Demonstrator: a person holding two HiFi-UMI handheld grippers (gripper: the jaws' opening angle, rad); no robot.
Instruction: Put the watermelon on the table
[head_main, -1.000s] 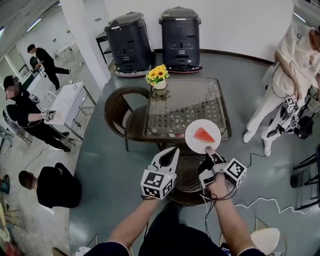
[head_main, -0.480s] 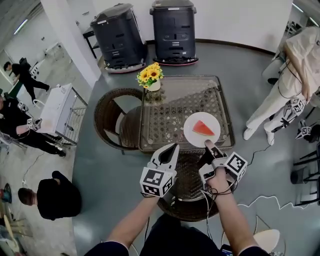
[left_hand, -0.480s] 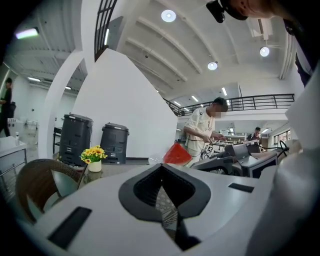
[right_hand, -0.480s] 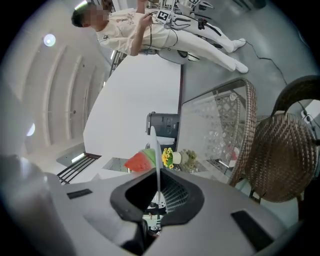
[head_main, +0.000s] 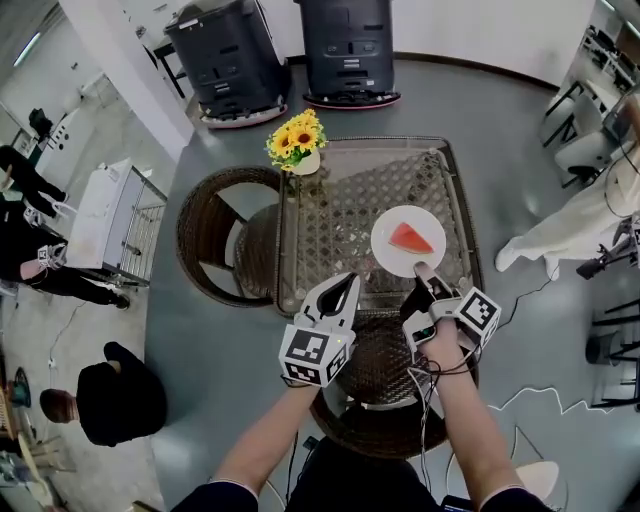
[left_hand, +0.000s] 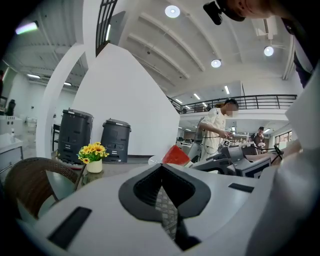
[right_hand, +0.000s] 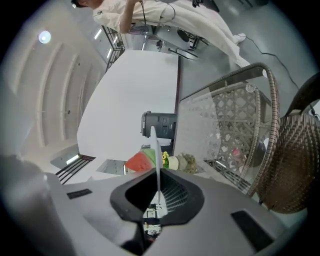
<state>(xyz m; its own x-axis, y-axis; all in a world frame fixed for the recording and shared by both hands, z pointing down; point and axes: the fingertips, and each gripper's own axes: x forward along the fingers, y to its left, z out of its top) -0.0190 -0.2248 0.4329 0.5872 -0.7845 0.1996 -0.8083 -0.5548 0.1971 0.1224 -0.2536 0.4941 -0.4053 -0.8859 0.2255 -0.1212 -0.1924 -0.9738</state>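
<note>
One plate (head_main: 392, 252), watermelon slice (head_main: 410, 238), flowers (head_main: 295, 135) in vase (head_main: 306, 165)

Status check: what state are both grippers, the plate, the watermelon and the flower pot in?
plate: held roughly level over the table, contact unclear.
watermelon: lying on plate.
right gripper: shut on plate rim.
left gripper: shut, empty.
flower pot: upright on table.
</note>
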